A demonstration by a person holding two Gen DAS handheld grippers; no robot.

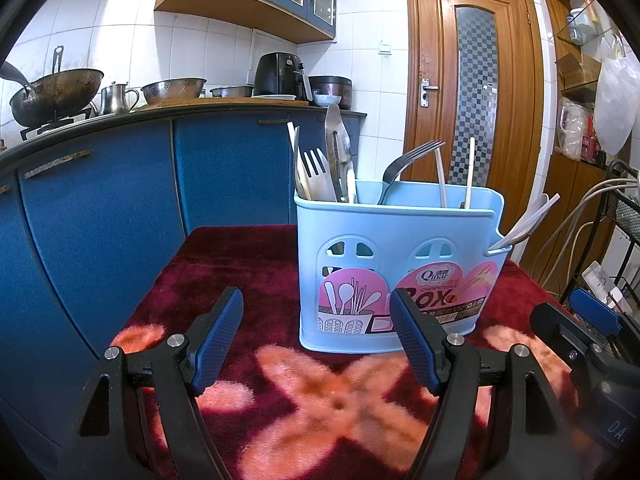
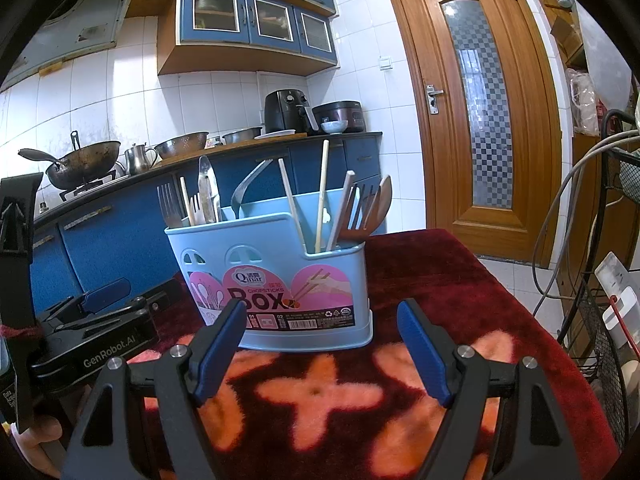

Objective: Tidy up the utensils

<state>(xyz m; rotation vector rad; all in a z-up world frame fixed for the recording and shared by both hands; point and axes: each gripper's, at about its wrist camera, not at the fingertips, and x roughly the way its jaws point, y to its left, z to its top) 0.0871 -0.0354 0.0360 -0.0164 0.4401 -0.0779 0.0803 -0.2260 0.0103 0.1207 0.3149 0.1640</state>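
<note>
Blue plastic utensil box (image 1: 396, 264) standing upright on the red fuzzy table (image 1: 224, 264), near the middle, already full of things. Forks (image 1: 316, 168), a metal spatula (image 1: 338, 148) and pale spoons packed in the left part. Chopsticks (image 2: 322, 196) poking up in the middle part. A wooden fork and spoon (image 2: 370, 210) leaning in the low side pocket.

Left gripper (image 1: 316, 340) low over the cloth, just in front of the box, fingers (image 1: 218, 340) spread wide, holding nothing. Right gripper (image 2: 322, 348) the same: close to the box front, fingers (image 2: 422, 350) spread wide and empty. Nothing loose on the table to be seen, so probably sorting inside the box, or looking for the next thing to move.

To do it well: pick one thing only, and grab it high on the handle where it sticks out. Pull straight up, slowly, so the others do not come along. Steady the box with the other gripper so it cannot tip. Put like with like. Watch the thin chopsticks, likely to slip or roll.

Words on the pink sticker: "Qinar", "CHOPSTICKS" and big "BOX", with small "01" and "02" below. Some other small signs too tiny to read. On the left gripper, seen from the right wrist: "GenRobot.AI".
</note>
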